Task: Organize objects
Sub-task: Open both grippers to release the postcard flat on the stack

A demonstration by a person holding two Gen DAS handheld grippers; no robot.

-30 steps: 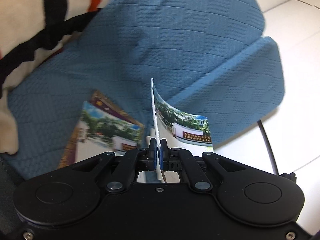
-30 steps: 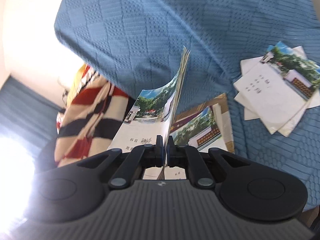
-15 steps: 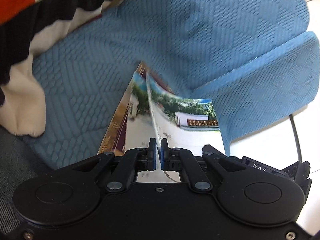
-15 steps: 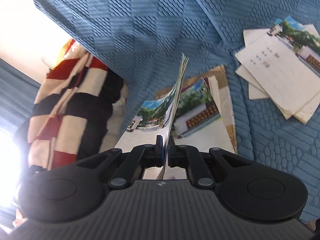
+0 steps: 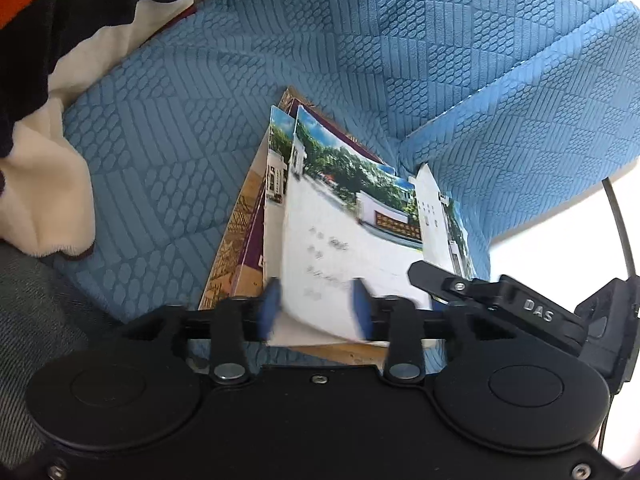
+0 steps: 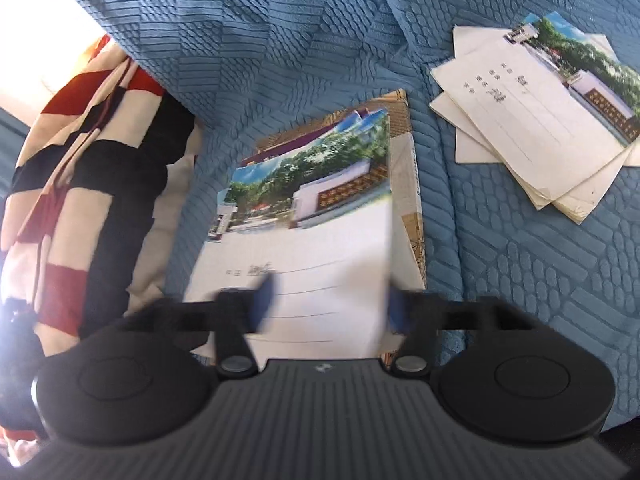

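Both the left gripper and the right gripper are opening their jaws, letting the photo-cover notebook drop flat onto the brown-bordered book on the blue sofa cover; neither pad presses it. This looks like the release step, so next comes backing clear without dragging the cover. Only the right wrist view shows the loose pile of notebooks still waiting farther along the cushion.

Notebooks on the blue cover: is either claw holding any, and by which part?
Neither. Both claws, left and right, are opening; the top notebook lies flat on the stack, its near edge between pads that no longer press it.
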